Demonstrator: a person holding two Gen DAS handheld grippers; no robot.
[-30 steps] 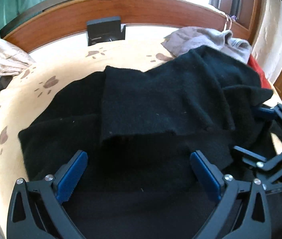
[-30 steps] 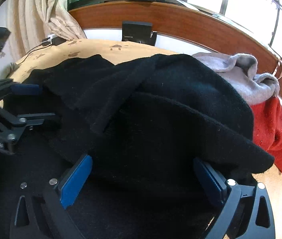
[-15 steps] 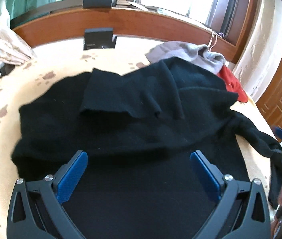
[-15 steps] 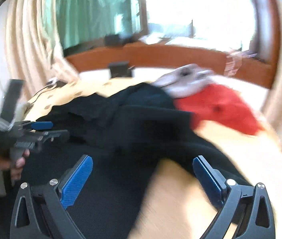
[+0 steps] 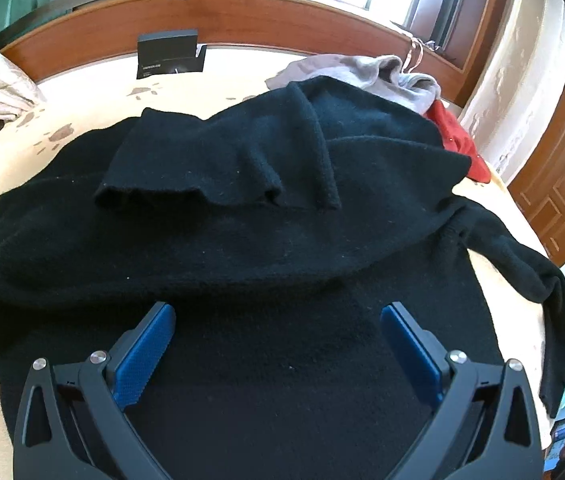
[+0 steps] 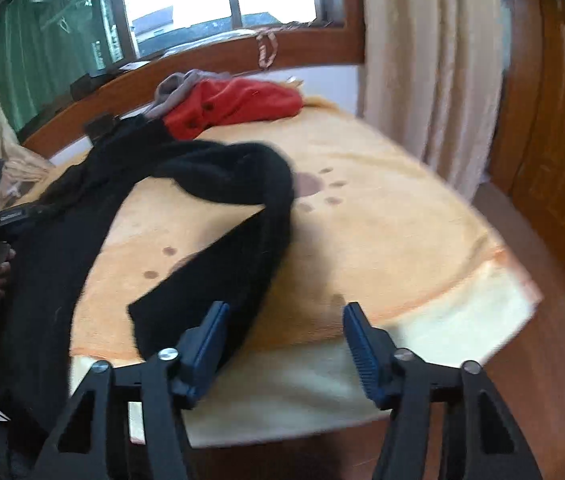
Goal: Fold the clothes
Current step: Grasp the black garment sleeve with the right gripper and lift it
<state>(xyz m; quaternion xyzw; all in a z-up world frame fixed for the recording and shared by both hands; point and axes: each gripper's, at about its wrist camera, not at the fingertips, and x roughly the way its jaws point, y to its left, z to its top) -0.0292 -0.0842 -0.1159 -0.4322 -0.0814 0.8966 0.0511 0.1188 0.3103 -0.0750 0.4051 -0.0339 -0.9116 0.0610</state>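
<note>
The right gripper (image 6: 284,334) is closing, but its blue pads (image 6: 362,354) press on nothing: the black sweater's sleeve (image 6: 218,256) passes just under and beside the left pad, with bare bed cover between the jaws. The left gripper (image 5: 278,344) hangs open above the black sweater (image 5: 242,240), its jaws spread wide and holding nothing. The sweater lies spread across the bed (image 6: 382,216), one sleeve already folded across the chest, the other trailing off toward the bed's near edge. Behind it sit a grey garment (image 5: 366,72) and a red garment (image 5: 454,140), touching the sweater's far side.

The risk, as I judge it, is that the right gripper shuts on air or pinches the bed cover with the cuff, dragging the cover along. A loose sleeve pulled hard could also undo the fold already made.
</note>
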